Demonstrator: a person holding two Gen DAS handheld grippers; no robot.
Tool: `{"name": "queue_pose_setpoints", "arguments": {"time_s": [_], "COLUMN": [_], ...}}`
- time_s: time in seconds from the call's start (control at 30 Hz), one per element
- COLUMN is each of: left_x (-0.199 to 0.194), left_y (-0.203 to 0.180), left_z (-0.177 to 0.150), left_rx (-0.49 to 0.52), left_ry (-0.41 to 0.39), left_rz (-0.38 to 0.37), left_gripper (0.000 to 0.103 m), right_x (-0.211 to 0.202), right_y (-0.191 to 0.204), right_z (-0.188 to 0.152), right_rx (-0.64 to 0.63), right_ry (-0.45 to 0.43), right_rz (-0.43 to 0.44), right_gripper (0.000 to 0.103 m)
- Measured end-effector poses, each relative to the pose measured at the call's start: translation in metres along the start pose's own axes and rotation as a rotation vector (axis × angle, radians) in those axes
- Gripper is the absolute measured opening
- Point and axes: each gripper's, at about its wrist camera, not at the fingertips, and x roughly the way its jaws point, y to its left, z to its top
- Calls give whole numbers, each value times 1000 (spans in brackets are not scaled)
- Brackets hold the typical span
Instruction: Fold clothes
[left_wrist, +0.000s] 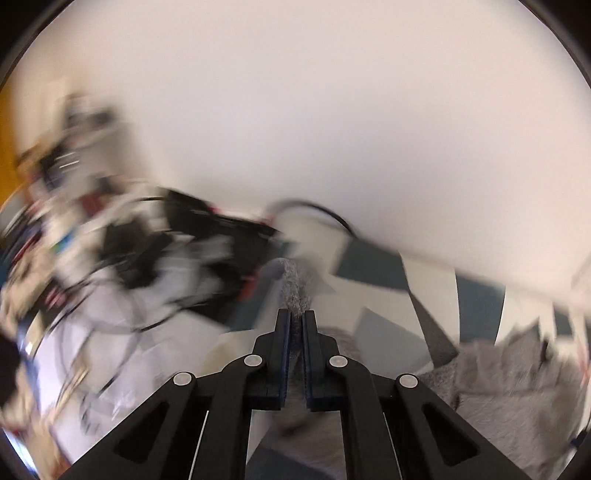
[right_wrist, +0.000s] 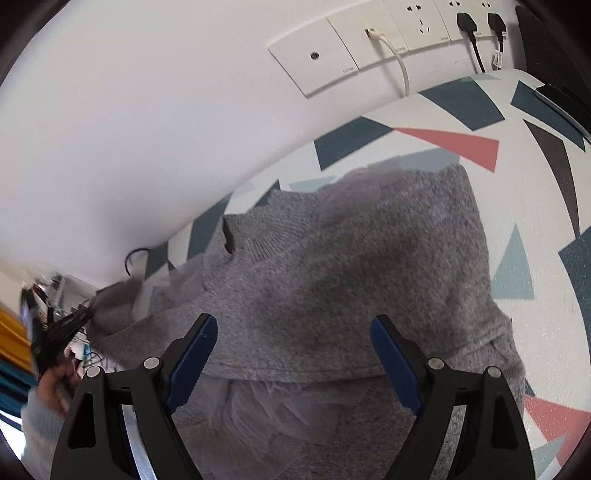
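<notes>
Grey sweater (right_wrist: 351, 258) on patterned tablecloth (right_wrist: 535, 206) — wall sockets (right_wrist: 369, 44) behind.

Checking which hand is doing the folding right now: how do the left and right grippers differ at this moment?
The left gripper is shut, pinching a strip of the grey sweater; the right gripper is open and holds nothing. The left view is motion-blurred; the right view is sharp, its gripper poised above the sweater. Both have black arms with blue pads.
</notes>
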Motion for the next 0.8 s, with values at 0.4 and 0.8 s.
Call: {"name": "queue_pose_setpoints", "arguments": {"time_s": [0.4,0.8], "left_x": [-110,-62], "left_y": [-221,-64], "left_z": [-128,-151], "left_rx": [476,514], "left_ry": [-58,-43], "left_rz": [-421,-12], "left_gripper": [5,56], "right_x": [-60,-82], "right_y": [-60,-79], "right_z": [5,0], "right_rx": [111,121], "right_ry": [-94,-80], "right_rz": [-35,-49], "right_gripper": [87,87]}}
